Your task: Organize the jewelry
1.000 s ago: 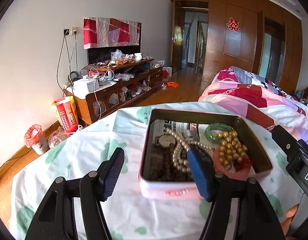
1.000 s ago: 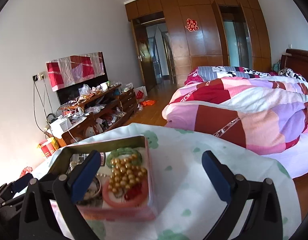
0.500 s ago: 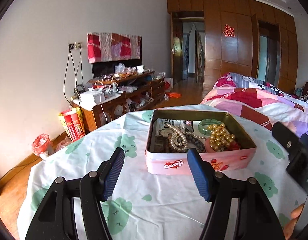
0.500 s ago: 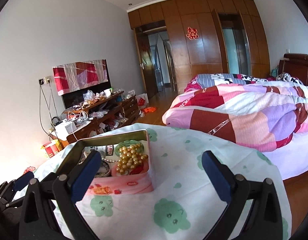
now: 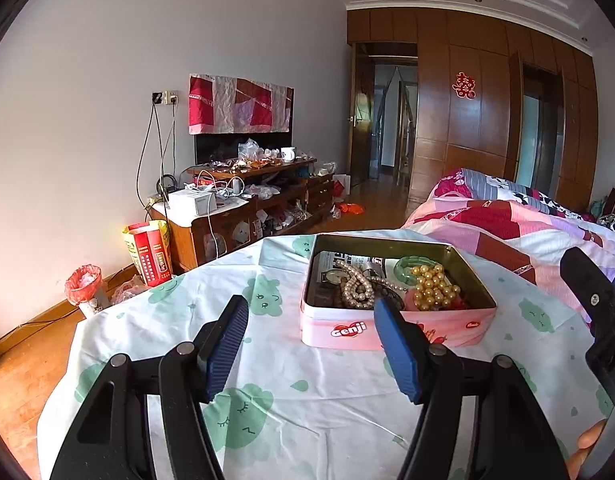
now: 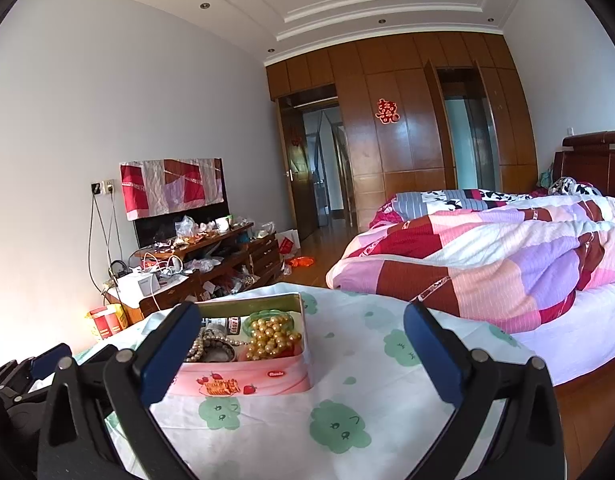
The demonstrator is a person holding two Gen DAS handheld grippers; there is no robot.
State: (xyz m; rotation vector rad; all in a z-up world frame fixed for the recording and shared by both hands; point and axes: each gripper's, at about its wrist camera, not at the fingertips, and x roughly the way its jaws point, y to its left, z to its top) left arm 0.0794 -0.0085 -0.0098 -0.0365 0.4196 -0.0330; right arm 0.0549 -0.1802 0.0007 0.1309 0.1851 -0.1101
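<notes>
Nearest the left wrist camera, the left claw [image 5: 309, 324] hangs released above the counter [image 5: 155, 332], its blue pads spread apart and holding nothing; its right pad overlaps the near wall of the pink tin [image 5: 395, 330] in that view. In the right wrist view, the right claw [image 6: 299, 344] is likewise released and empty, its pads wide apart over the white cloth with green cloud faces [image 6: 339, 420], the left pad in front of the tin's near left corner. The tin sits open on the counter, just beyond both claws. Inside it lies the jewelry: a white pearl strand [image 5: 357, 290] toward the left, a cluster of gold beads [image 5: 431, 286] toward the right with a green bangle [image 5: 407, 264] behind it, and a watch face [image 5: 333, 277] at the back left. Farther off, a bed with a patchwork quilt [image 6: 487, 248] stands to the right, a cluttered TV stand [image 5: 243, 208] runs along the left wall, and wooden wardrobes [image 6: 403, 152] fill the far wall.
</notes>
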